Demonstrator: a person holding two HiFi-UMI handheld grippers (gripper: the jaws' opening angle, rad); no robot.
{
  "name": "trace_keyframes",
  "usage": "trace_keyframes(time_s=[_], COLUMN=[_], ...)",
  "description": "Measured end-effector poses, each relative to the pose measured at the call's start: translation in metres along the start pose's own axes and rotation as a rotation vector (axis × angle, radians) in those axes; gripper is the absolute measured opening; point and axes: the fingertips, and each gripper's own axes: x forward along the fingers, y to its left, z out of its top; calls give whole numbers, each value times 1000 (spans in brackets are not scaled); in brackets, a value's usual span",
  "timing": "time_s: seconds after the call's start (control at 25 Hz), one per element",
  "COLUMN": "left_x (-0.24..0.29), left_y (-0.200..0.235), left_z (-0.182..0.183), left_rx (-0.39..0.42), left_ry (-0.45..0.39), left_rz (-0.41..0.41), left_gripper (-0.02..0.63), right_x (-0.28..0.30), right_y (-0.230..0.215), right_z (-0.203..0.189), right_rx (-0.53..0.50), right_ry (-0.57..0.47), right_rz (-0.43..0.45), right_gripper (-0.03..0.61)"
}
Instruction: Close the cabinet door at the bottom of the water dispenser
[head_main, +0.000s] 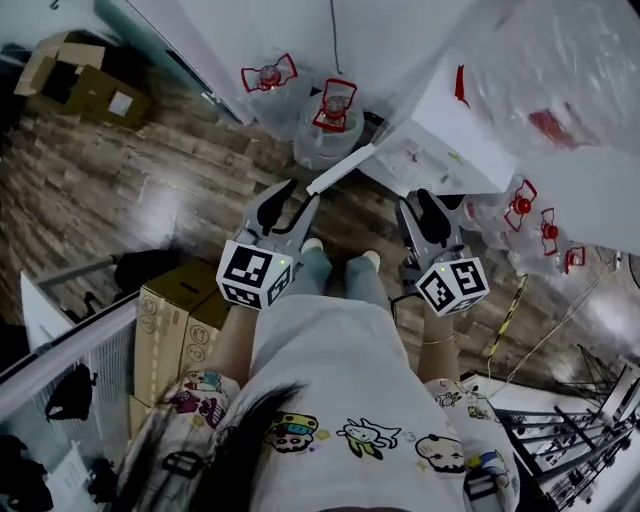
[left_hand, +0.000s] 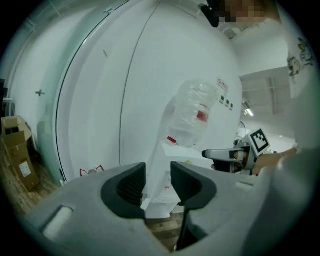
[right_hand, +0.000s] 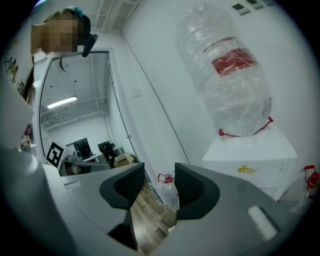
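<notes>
The white water dispenser (head_main: 455, 135) stands at the upper right of the head view, with a plastic-wrapped bottle (head_main: 555, 70) on top. Its bottom cabinet door (head_main: 340, 168) swings out toward me over the wooden floor. My left gripper (head_main: 300, 195) hangs open just short of the door's free edge, not touching it. My right gripper (head_main: 415, 200) is open in front of the dispenser's base. In the left gripper view the left gripper (left_hand: 157, 172) frames the dispenser (left_hand: 167, 155) with nothing between its fingers. The right gripper (right_hand: 159, 175) is likewise empty, with the dispenser (right_hand: 250, 155) to its right.
Spare water bottles with red handles (head_main: 335, 110) stand on the floor behind the door, and more (head_main: 535, 215) at the dispenser's right. Cardboard boxes (head_main: 175, 320) sit at my left, others (head_main: 85, 85) at the far left. My feet (head_main: 340, 262) are near the door.
</notes>
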Motion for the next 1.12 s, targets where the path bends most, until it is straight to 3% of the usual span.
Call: trace_keyframes(time_s=[0.2,0.56,1.12], left_x=[18,48,107], left_y=[0,3,43], left_z=[-23,-60,-166], left_rx=[7,-11,-69], left_ry=[69,132,235], left_rz=[-56,-54,-35], left_gripper=[150,150,165], right_x=[-10,-19,19], right_y=[-14,-47,-91], right_z=[-14,-47,-124], right_rx=[40,101,150], right_ry=[-6,44,106], right_rz=[-68,-132,-134], right_gripper=[184,184,183])
